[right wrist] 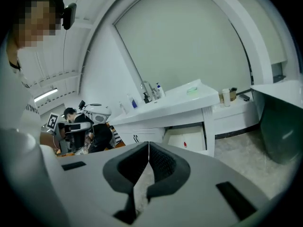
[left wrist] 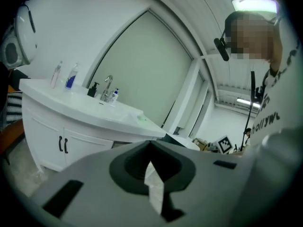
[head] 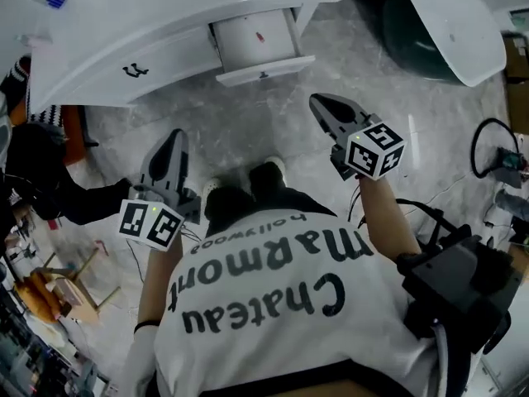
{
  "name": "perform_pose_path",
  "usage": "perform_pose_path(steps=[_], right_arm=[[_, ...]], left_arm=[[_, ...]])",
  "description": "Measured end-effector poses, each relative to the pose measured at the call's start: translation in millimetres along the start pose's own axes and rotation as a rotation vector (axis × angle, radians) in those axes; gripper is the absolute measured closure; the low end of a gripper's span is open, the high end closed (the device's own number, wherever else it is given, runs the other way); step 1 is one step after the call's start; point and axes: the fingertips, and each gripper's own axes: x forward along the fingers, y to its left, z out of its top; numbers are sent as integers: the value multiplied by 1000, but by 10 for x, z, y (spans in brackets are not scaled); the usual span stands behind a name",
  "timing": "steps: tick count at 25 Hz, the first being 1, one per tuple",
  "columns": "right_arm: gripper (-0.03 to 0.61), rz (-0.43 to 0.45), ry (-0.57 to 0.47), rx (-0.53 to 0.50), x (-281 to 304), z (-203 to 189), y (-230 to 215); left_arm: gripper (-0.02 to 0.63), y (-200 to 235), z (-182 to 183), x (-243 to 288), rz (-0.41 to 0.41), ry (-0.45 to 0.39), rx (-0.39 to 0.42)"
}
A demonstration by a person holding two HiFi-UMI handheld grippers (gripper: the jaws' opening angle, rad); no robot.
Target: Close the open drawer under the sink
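The white sink cabinet [head: 124, 52] runs across the top of the head view. Its drawer [head: 256, 44] stands pulled out at the right end, with a small red item on its pale bottom. My left gripper [head: 173, 139] hangs shut over the floor, short of the cabinet's doors. My right gripper [head: 318, 102] is shut too, empty, its tips a little below and right of the drawer front. In the right gripper view the open drawer [right wrist: 187, 138] lies just beyond my shut right gripper [right wrist: 148, 144]. The left gripper view has my left gripper [left wrist: 150, 143] in front of the cabinet doors [left wrist: 47, 126].
A faucet [left wrist: 108, 86] and bottles stand on the counter. A dark tub with a white rim [head: 446, 23] sits at the upper right. Cables [head: 492, 151] lie on the floor at right. Another person in dark clothes [head: 50, 188] and a wooden stool [head: 66, 279] are at left.
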Motion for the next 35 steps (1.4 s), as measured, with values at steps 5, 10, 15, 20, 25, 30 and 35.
perform_pose_path(steps=[5,10,15,20,25,30,35], right_arm=[[566,51,-7,95,373,-175,-150],[566,59,-19,145,567,-429,-287],[565,23,-40,174,1014,-824,-476],[549,-6,-57,130,1286,-1152,-655],[468,-30,-81,80,1654,-1463,-850],[462,-63,-99,-33,1973,-1600,-1114],[462,-92,-152,-161,2143,-1623,-1259]], left_arm=[[606,129,-388,29,29,111,-5],[606,204,-710,218,25,156,-10],[606,630,-1007,572,-17,166,2],[606,835,-1147,786,-45,111,32],[606,1059,-1507,1017,-84,68,89],[606,1265,-2027,1321,-135,53,108],[606,1288,-2305,1651,-223,7,137]])
